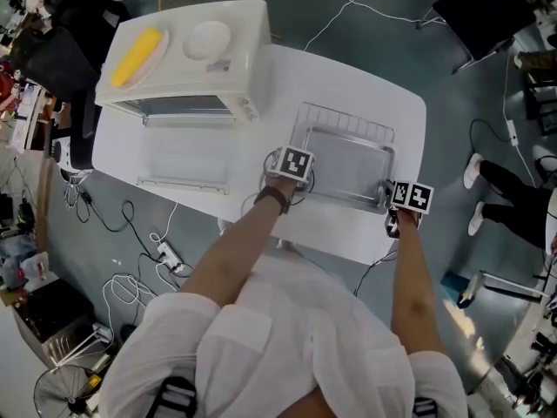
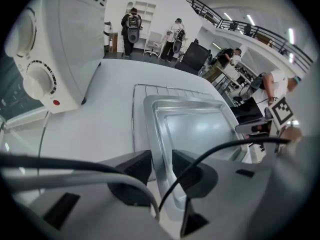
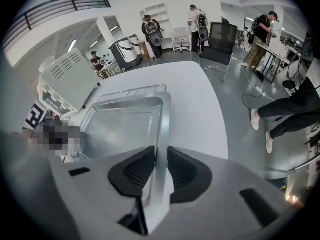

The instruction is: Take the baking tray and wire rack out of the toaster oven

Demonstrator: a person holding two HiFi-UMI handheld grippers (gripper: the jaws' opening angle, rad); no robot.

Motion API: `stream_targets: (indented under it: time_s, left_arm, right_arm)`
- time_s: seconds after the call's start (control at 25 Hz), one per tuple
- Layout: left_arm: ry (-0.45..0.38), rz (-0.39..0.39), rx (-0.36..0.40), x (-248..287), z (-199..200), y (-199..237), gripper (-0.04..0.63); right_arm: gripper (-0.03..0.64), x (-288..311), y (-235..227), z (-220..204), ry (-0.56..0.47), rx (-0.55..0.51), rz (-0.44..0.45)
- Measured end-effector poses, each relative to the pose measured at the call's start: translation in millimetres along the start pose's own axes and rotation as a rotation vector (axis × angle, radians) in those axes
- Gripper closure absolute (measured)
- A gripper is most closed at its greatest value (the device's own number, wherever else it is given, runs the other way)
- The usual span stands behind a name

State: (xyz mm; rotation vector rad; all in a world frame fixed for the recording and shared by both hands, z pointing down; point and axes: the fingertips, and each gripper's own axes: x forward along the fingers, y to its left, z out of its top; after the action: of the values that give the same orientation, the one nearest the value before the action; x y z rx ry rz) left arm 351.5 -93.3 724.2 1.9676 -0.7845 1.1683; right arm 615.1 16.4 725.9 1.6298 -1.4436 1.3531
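Baking tray [image 1: 348, 164] sits flat on the wire rack [image 1: 346, 118] on the white table [image 1: 344, 85], to the right of the toaster oven [image 1: 196, 59] and apart from it. In the head view its long axis runs left to right across you, slightly skewed, and you're at the two short ends.

Your left gripper [image 2: 161, 166] straddles the left short rim near the near corner. Its pads are spread and not pinching, rim loose between them. Your right gripper [image 3: 159, 171] is clamped on the right short rim, pads tight on the metal.

Only the head view shows the oven door [image 1: 183, 159] dropped open, and a yellow item on a plate [image 1: 135, 57] plus a second white plate [image 1: 207, 39] on the oven top. It hides the jaws under the marker cubes. The left gripper view adds the oven dials [image 2: 35, 81] and rack wires poking out left of the tray. The right gripper view shows the rack past the far edge.
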Motion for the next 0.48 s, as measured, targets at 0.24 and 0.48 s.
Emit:
stream_targets:
  time_s: [0.24, 0.48]
  left_arm:
    - [-0.038, 0.017, 0.055, -17, 9, 2, 0.476]
    - [-0.078, -0.036, -0.015, -50, 2, -9, 0.474]
  right_arm:
    - [0.534, -18, 3, 8, -0.04, -0.044, -0.034]
    - [0.534, -46, 33, 28, -0.181, -0.048, 0.05]
